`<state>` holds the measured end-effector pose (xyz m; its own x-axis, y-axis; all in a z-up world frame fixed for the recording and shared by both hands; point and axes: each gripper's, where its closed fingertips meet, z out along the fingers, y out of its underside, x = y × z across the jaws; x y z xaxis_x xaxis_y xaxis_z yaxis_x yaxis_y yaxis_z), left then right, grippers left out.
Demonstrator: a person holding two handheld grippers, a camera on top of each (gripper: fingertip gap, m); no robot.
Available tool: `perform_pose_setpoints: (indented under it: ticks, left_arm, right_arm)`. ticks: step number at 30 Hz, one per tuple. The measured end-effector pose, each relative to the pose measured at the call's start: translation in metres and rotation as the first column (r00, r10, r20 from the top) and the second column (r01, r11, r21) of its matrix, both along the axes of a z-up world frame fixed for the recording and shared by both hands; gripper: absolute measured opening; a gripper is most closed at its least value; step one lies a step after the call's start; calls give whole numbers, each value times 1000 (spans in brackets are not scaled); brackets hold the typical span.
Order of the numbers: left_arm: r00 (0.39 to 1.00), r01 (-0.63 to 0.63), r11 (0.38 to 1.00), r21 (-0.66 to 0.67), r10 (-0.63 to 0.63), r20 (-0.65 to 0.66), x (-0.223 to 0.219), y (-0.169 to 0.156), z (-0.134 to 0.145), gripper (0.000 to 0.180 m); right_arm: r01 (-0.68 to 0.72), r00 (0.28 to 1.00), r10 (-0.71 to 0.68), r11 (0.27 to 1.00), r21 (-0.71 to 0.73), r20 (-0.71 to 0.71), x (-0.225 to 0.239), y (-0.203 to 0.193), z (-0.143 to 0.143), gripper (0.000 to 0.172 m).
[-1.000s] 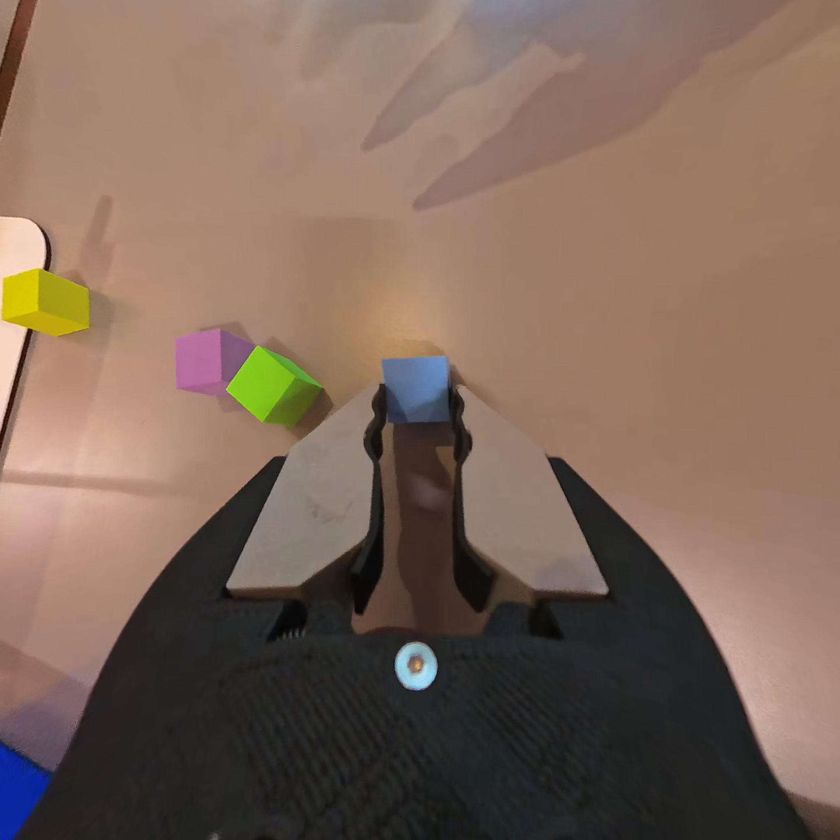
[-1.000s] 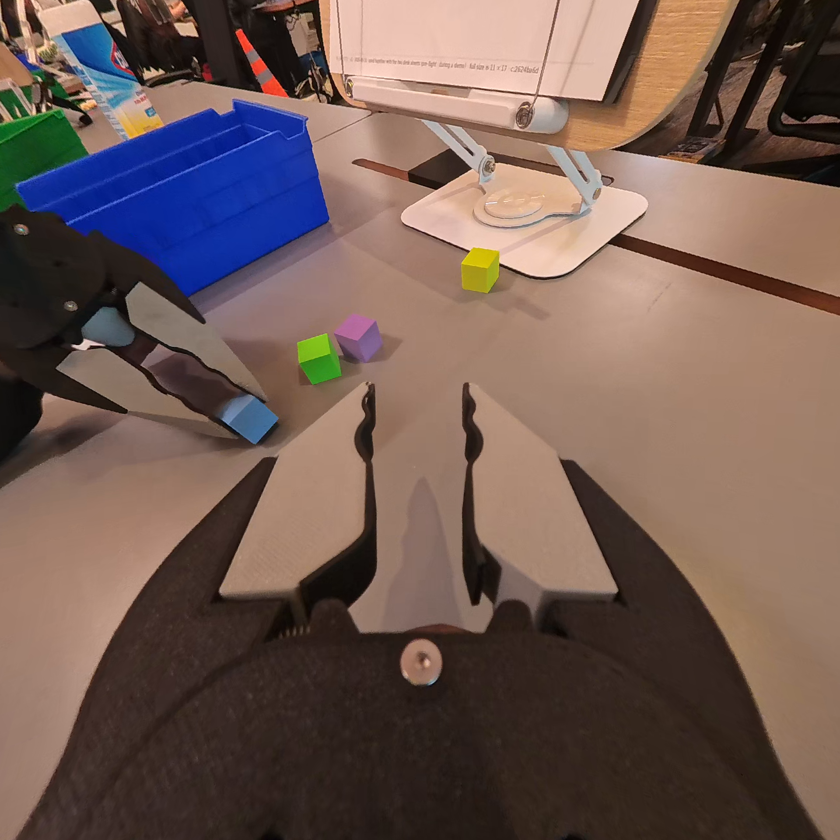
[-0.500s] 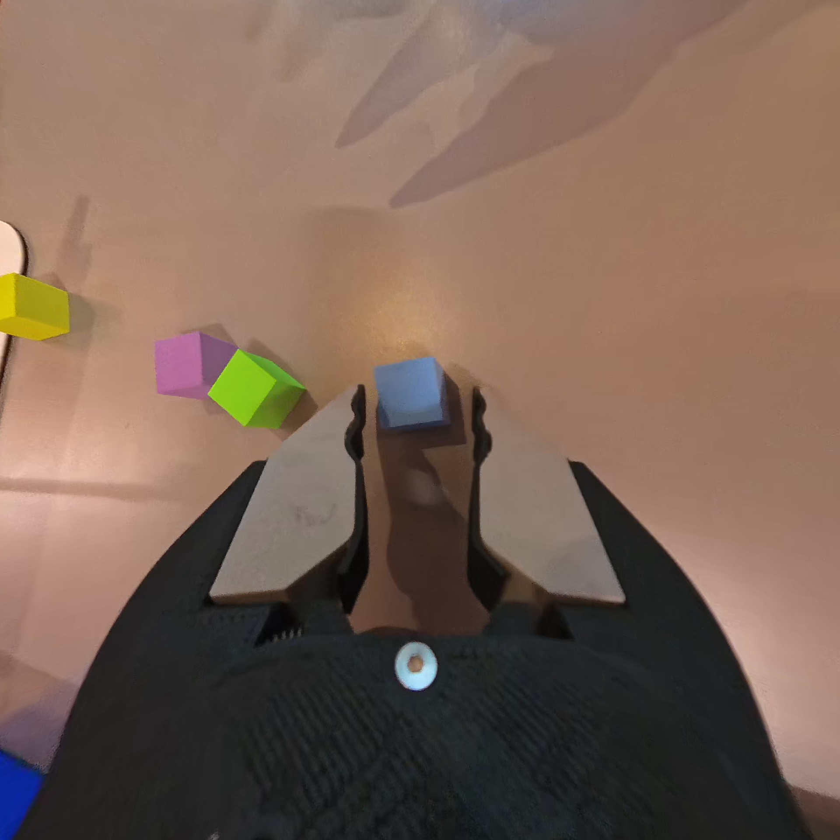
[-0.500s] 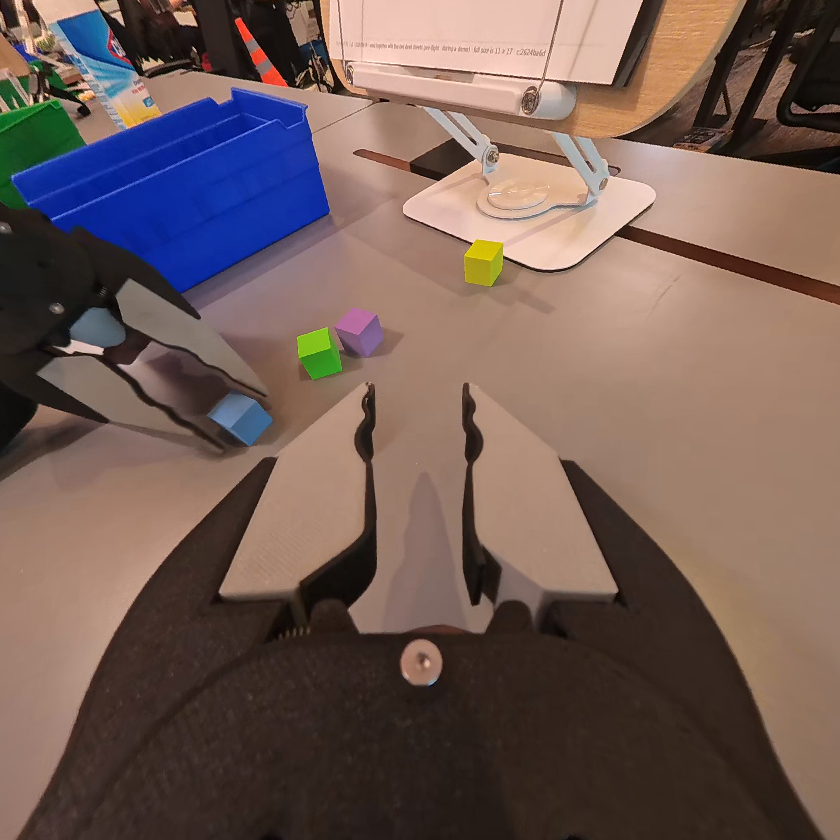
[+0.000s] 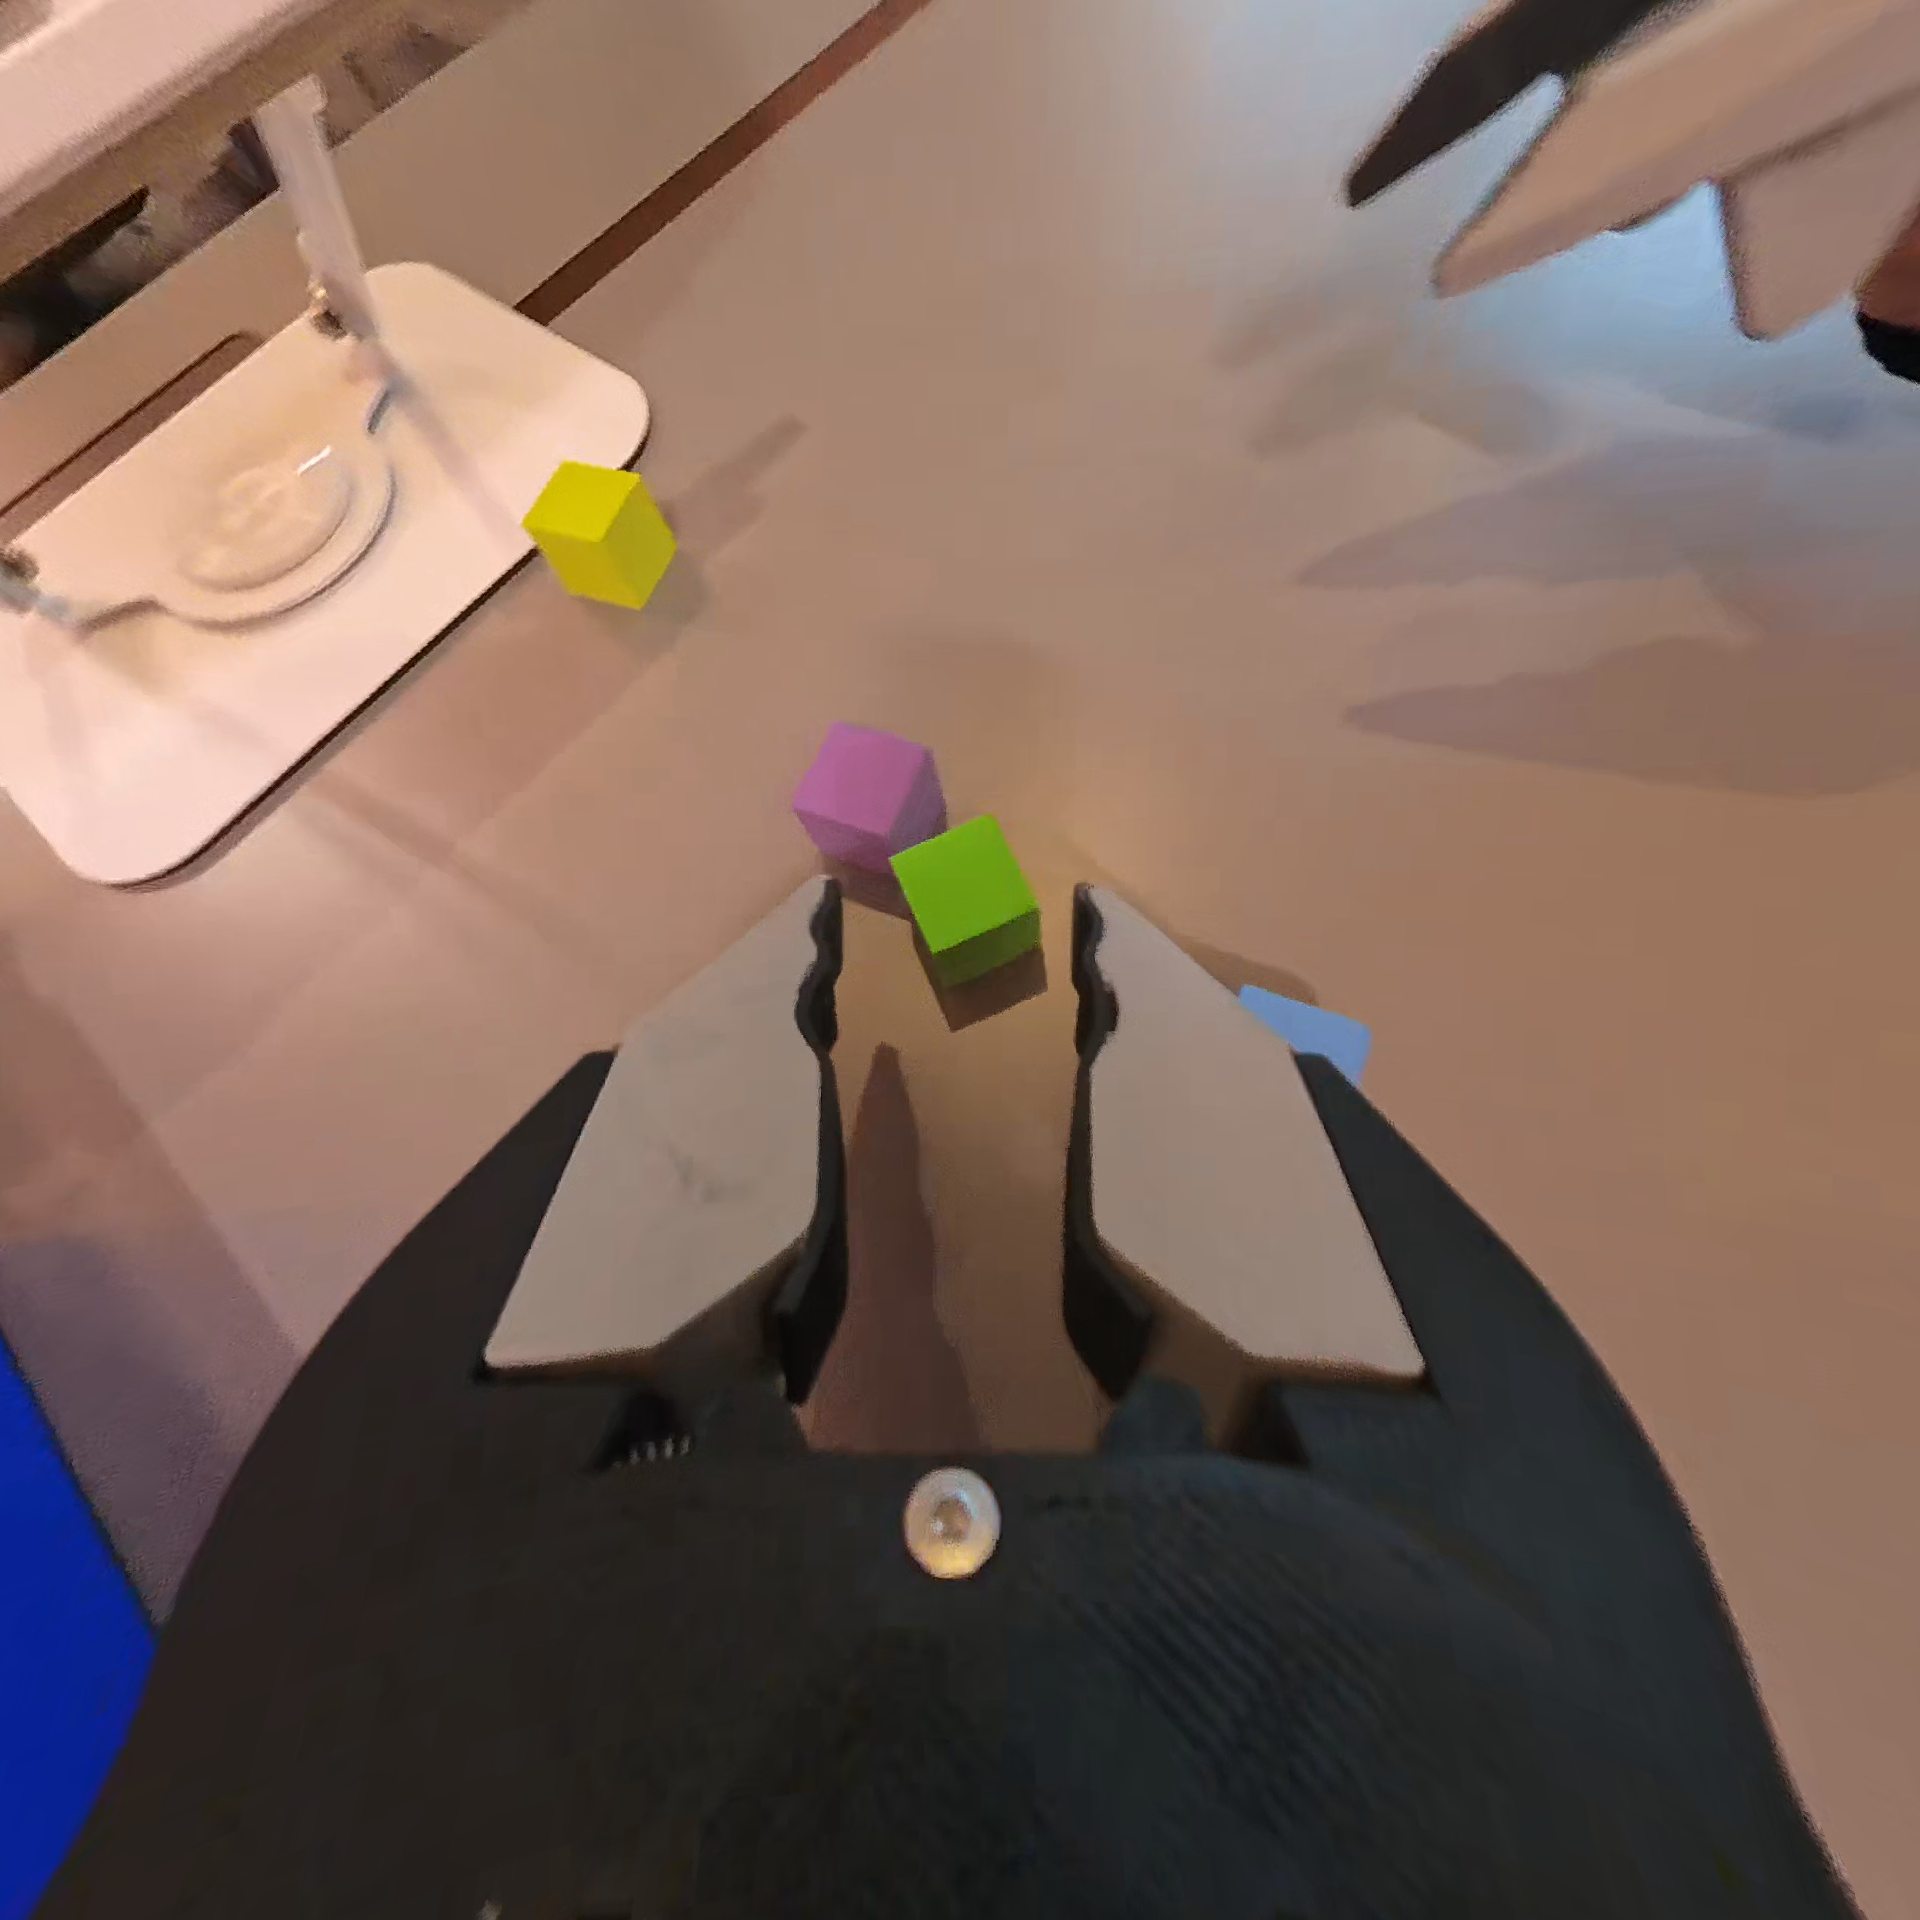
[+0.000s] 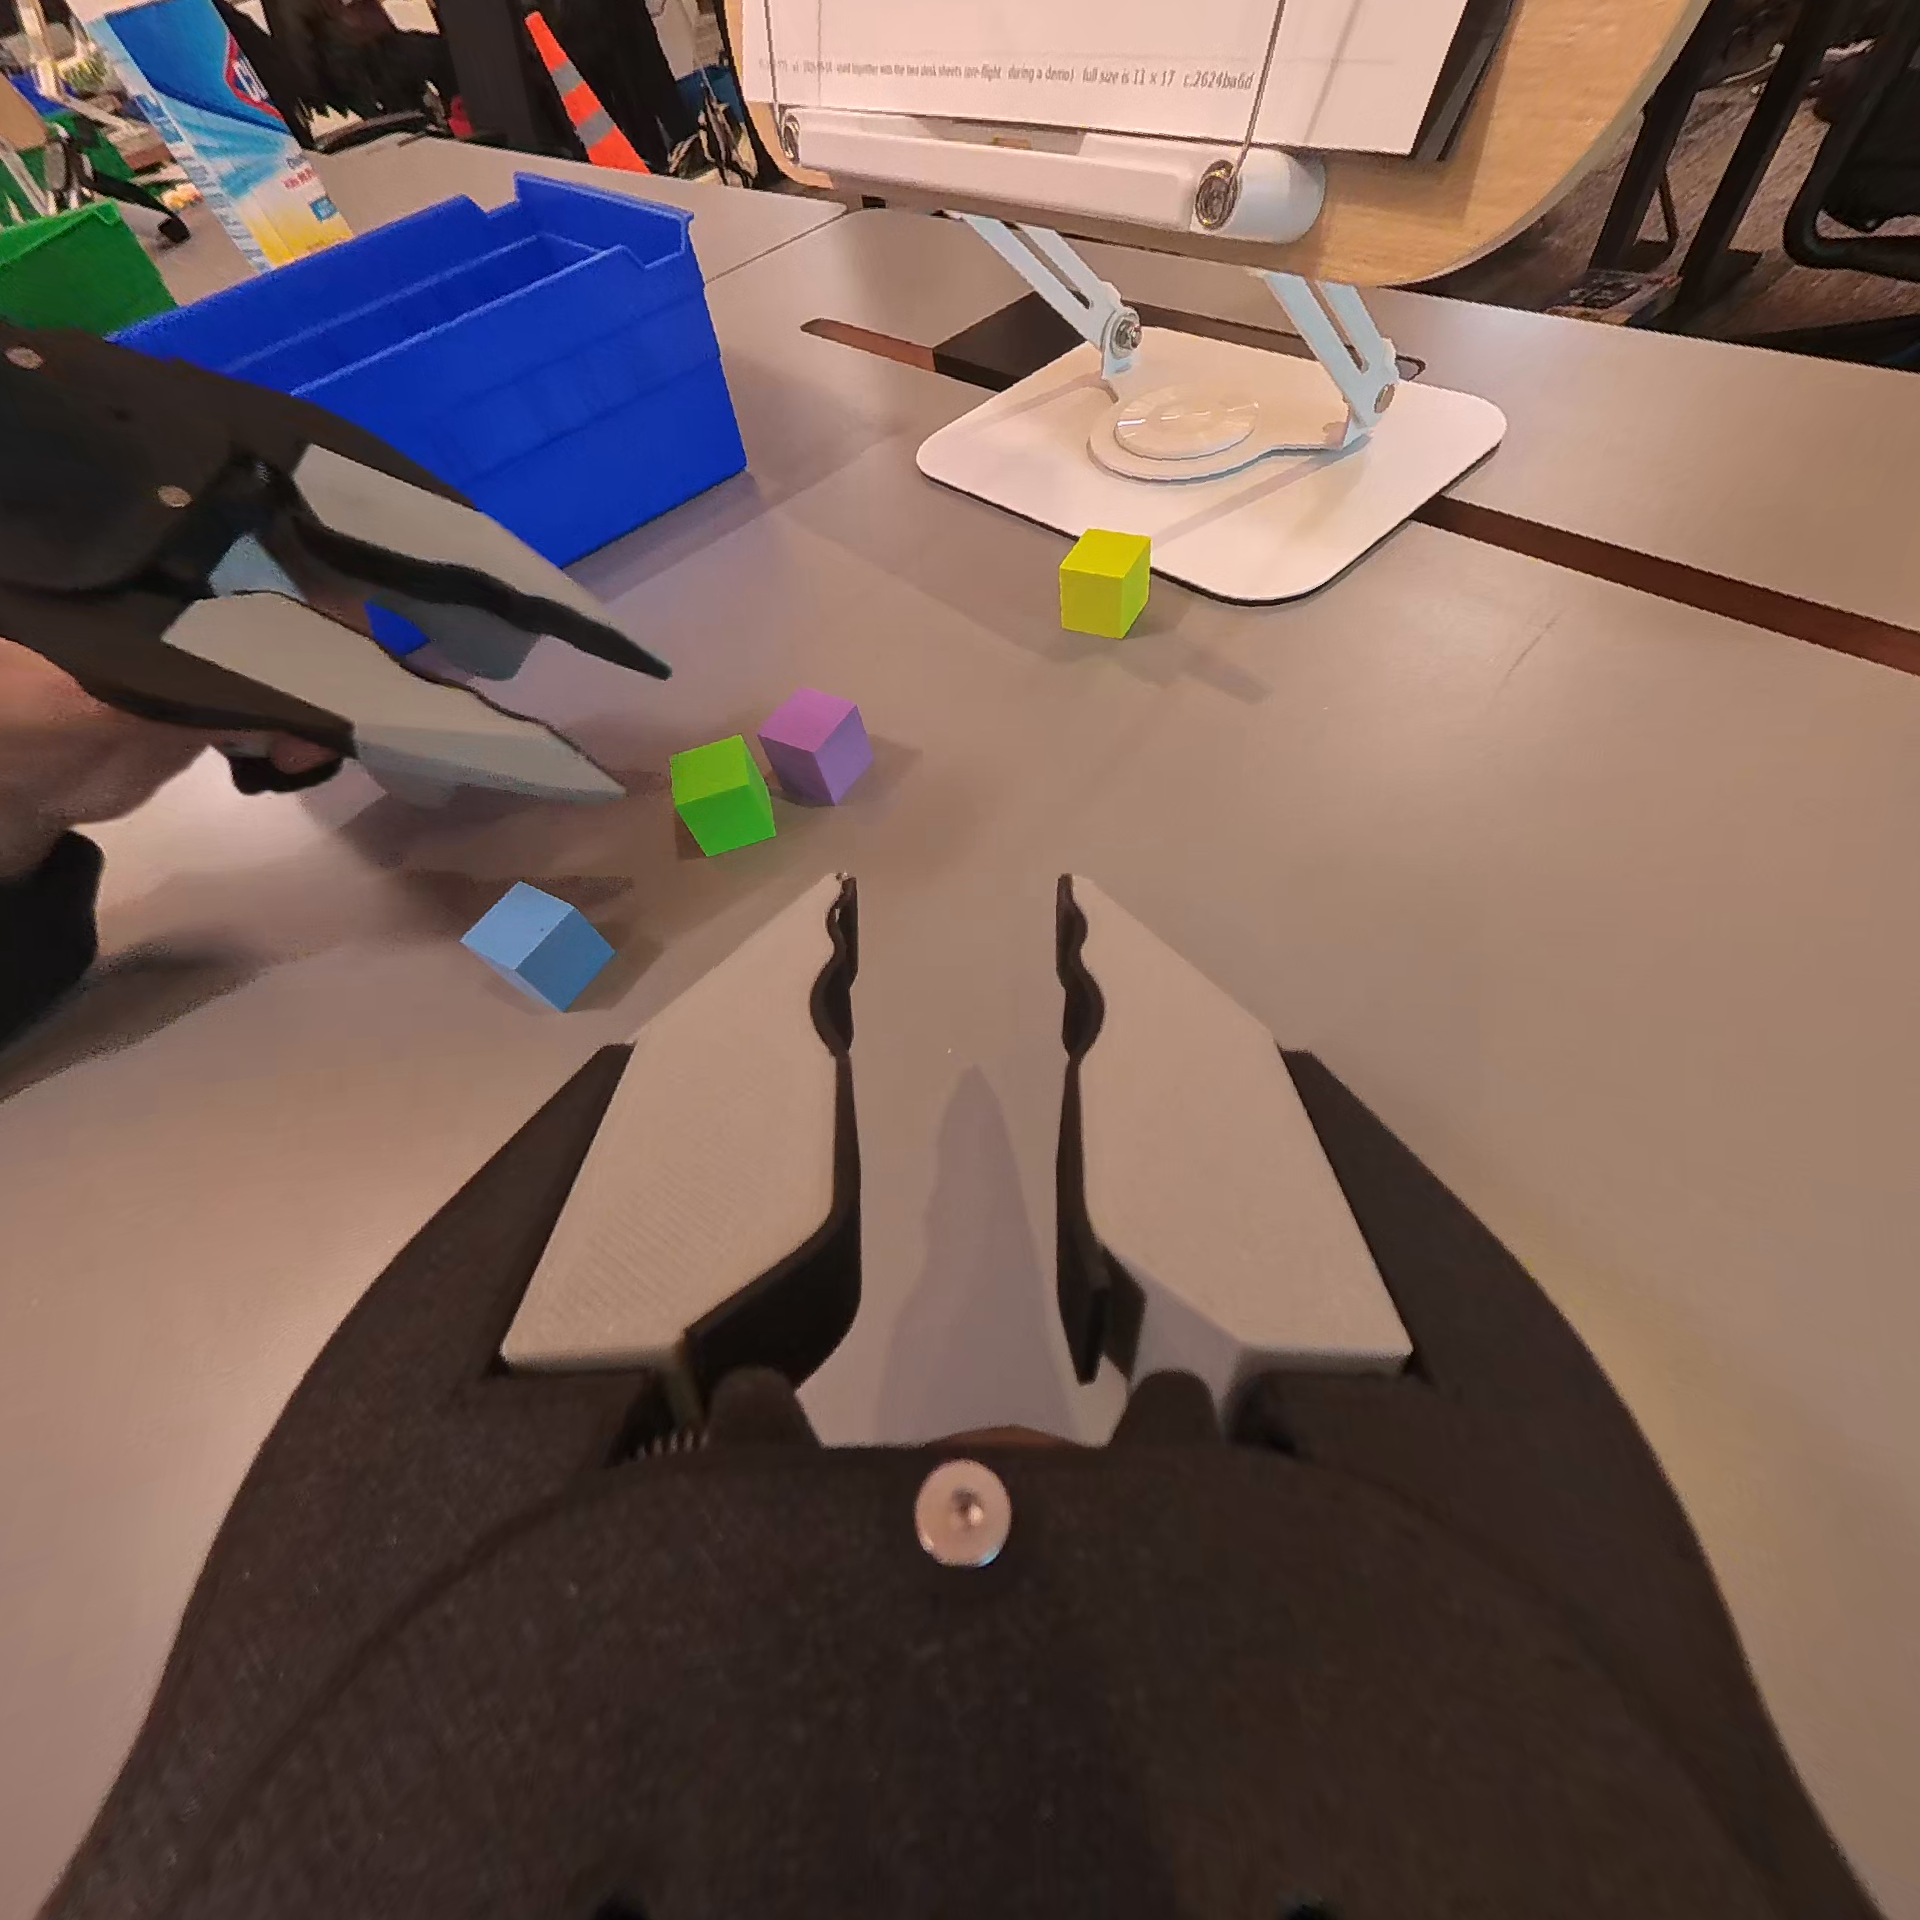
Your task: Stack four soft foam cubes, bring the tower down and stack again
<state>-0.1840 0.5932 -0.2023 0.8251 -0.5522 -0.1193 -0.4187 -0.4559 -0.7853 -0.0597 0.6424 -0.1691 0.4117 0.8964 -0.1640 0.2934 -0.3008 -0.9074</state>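
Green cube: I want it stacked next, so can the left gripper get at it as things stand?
Probably yes. The left gripper is open, empty and aimed at the green cube, with bare table between. The purple cube crowds its far corner, so one finger may nudge it.

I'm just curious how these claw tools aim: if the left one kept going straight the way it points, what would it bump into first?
Most likely the green foam cube, lying just ahead of the left gripper, whose open jaws hold nothing. The purple cube sits right behind it. Depth is hard to judge.
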Motion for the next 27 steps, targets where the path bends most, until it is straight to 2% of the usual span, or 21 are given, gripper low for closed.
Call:
perform_pose_setpoints:
  ticks: [4,12,16,27]
  left_arm:
    - [997,-45,998,-33,47,66,6,6,-7,43]
    - [995,-102,993,-53,101,-15,4,15,-26,44]
    - [993,-101,992,-73,96,-68,0,16,-39,28]
    - [999,-43,999,-29,43,-19,-5,10,-21,27]
  right_arm:
    - [0,1000,0,1000,2,2,-1,0,0,35]
    - [0,1000,0,1000,0,0,-1,0,0,35]
    - [1,1000,-1,1000,2,-3,-1,-1,1,35]
    - [4,1000,-4,1000,13,6,-2,-1,-1,36]
